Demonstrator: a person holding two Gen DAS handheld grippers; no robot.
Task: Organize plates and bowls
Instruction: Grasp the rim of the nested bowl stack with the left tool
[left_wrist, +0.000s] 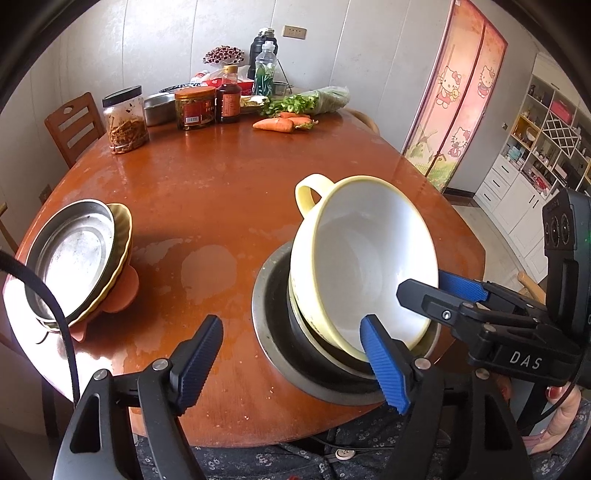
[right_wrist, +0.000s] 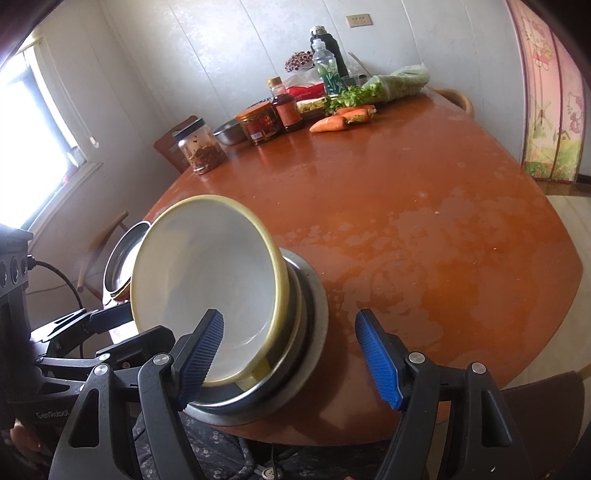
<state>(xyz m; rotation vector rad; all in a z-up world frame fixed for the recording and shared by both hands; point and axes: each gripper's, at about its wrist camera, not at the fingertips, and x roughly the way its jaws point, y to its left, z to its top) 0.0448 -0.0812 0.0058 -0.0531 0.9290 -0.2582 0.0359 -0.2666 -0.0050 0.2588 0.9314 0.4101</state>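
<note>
The round, glossy, worn red-brown wooden bench (left_wrist: 229, 206) carries a near stack: a smooth cream ceramic bowl (left_wrist: 362, 266) with a looped handle, tilted in dull steel dishes (left_wrist: 269, 332). At the left sits a steel plate (left_wrist: 70, 254) on ribbed yellow and orange bowls. The left hand-held gripper (left_wrist: 295, 358) is released, ribbed blue pads apart beside the bowl. The right hand-held gripper (right_wrist: 291, 358), marked "DAS", stands open astride the bowl's rim; whether a pad touches is unclear
</note>
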